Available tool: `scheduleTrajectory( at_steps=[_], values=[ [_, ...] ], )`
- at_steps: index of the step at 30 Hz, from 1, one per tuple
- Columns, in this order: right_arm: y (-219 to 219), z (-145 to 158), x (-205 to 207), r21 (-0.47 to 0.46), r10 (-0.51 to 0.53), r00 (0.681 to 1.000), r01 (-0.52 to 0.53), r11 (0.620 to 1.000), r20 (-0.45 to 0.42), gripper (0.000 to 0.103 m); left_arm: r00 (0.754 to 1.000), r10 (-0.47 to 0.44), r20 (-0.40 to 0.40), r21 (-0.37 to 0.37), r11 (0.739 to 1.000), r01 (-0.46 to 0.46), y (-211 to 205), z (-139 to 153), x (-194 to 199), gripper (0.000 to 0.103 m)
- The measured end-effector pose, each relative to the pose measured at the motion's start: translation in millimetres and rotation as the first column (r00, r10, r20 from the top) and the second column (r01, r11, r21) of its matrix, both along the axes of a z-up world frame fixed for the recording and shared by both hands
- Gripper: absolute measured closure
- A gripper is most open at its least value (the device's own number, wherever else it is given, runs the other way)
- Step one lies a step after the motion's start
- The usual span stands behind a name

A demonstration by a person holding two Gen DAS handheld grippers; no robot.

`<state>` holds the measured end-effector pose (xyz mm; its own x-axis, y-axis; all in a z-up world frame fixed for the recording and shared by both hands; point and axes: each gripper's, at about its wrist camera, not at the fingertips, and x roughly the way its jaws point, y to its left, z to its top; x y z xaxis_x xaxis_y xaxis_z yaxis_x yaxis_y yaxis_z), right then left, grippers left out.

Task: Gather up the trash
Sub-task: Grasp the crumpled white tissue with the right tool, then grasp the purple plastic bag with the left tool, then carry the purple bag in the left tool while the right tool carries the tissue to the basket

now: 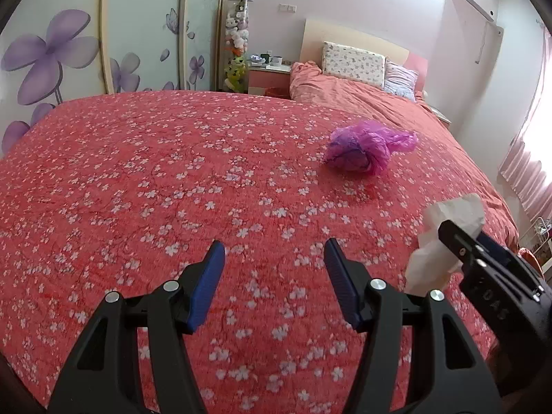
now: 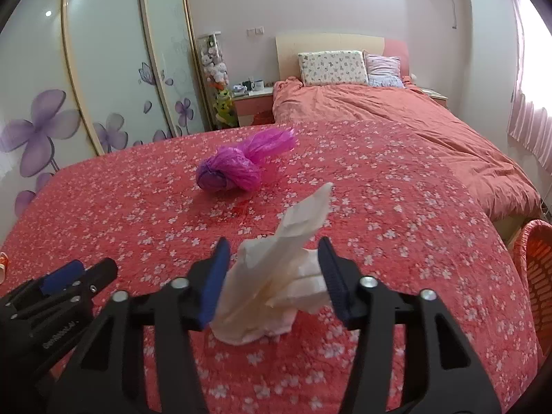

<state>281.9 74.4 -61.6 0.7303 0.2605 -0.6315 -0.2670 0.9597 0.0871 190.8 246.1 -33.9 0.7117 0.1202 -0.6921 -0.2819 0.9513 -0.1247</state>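
While the white tissue (image 2: 276,269) sits between the right gripper's (image 2: 274,276) blue pads, its crumpled base low by the inner pad faces and its long axis rising up and forward to a point past the fingertips, the pads look wide apart, so whether they press on it or merely bracket it cannot be told for sure; from the left wrist view the tissue (image 1: 445,238) juts out beyond that claw (image 1: 465,241) and looks carried clear of the bed. The left gripper (image 1: 274,269) is spread open and empty, hovering over the bedspread (image 1: 172,172) just beside the right one. A crumpled purple bag (image 2: 234,169) lies ahead on the cover, forward and slightly left of the right claw, forward and to the right of the left one (image 1: 365,148); its twisted tail points away to the right. An orange basket (image 2: 538,276) stands at the bed's right edge, nearer the right hand, and is the likely place for the tissue. Beyond the flowered cover lie a plain coral duvet (image 2: 414,120), two pillows (image 2: 333,68) against the headboard, a nightstand (image 2: 252,98), a tube of plush toys (image 2: 215,79) and flower-printed wardrobe doors (image 2: 103,69).
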Motion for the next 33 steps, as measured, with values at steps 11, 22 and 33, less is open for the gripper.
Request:
scheduleTrajectory(
  at_steps=[11,22,33],
  values=[
    [-76.4,2.7,3.1,0.018,-0.119,0.993,0.118,0.993,0.019,0.098,0.997,-0.067,0.027,0.041,0.997,0.066,-24.9,14.0,56.5,0.026],
    [-129.0,-6.7,11.1,0.045,-0.176,0.984,0.176,0.983,-0.020,0.098,0.989,-0.125,-0.079,0.138,0.981,0.135,-73.3,3.4,170.0,0.018],
    [-152.1,-4.4,9.7,0.054,-0.187,0.982,0.187,0.981,-0.009,0.098,0.983,-0.139,-0.123,0.081,0.985,0.149,-76.0,-16.1,174.5,0.058]
  ],
)
